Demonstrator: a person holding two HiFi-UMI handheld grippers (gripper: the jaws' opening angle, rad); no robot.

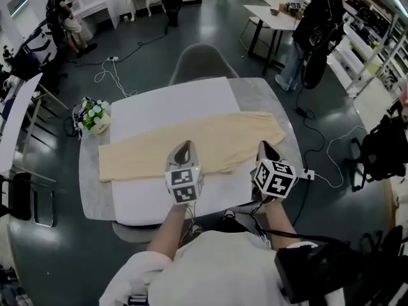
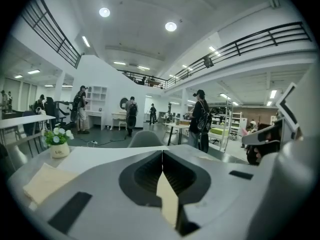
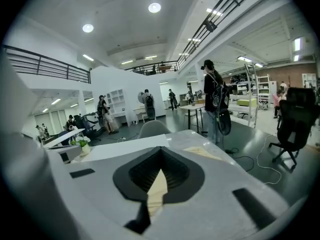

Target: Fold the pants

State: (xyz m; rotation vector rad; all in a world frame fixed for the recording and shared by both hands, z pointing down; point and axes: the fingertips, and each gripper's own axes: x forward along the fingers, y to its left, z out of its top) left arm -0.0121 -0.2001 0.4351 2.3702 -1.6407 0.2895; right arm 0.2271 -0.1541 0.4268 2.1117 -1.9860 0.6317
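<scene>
Beige pants [image 1: 146,152] lie lengthwise on a white mat [image 1: 172,104] that covers most of the grey table [image 1: 89,193]. My left gripper [image 1: 185,146] is over the middle of the pants, its jaws shut. The right gripper [image 1: 266,146] is over the pants' right end, also shut. In the left gripper view the jaws [image 2: 162,159] meet at the tips, with a strip of beige cloth [image 2: 167,196] between them. The right gripper view shows the same: closed tips [image 3: 160,159] and beige cloth [image 3: 156,191] in the jaws. Both marker cubes hide the near edge of the pants.
A small pot of flowers [image 1: 94,116] stands at the table's left edge. A grey chair [image 1: 203,59] sits at the far side. A person [image 1: 315,24] stands by another table at the back right. Cables run over the floor on the right.
</scene>
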